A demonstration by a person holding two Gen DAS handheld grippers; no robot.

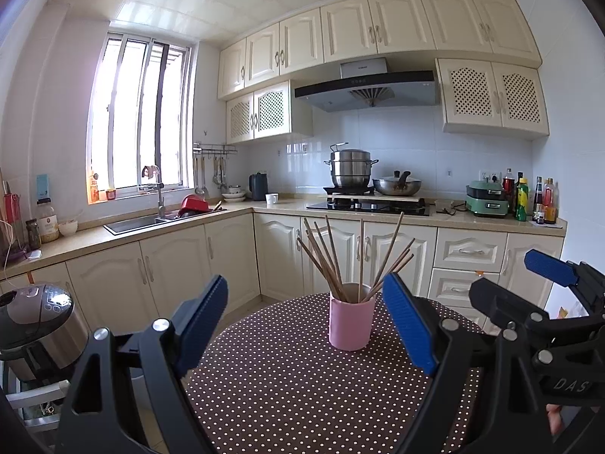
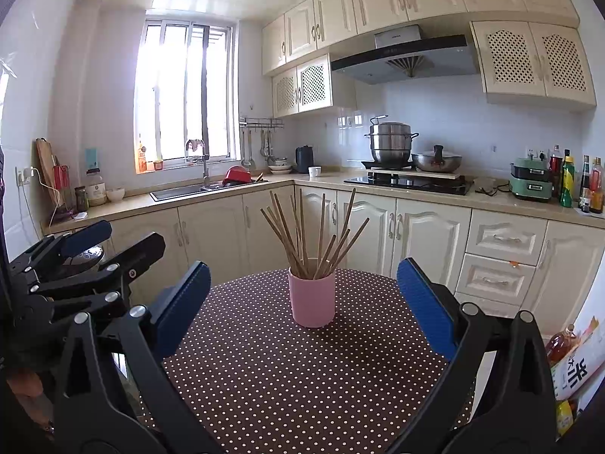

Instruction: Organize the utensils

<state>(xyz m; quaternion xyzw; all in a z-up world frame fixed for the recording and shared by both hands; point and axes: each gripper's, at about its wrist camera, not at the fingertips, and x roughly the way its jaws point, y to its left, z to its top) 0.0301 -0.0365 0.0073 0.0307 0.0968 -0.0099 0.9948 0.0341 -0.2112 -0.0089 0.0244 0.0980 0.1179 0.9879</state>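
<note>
Chopsticks point(image 1: 353, 255) upright in pink cup point(image 1: 351, 321); both grippers apparently empty, spread.

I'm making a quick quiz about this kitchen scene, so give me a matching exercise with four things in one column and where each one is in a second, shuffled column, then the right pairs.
Things:
1. chopsticks
2. pink cup
3. steel steamer pot
4. red bowl

Places:
A. on the stove under the range hood
B. on the dotted tablecloth, ahead of both open tools
C. by the sink below the window
D. standing fanned out inside the cup

Pairs: 1-D, 2-B, 3-A, 4-C
</note>
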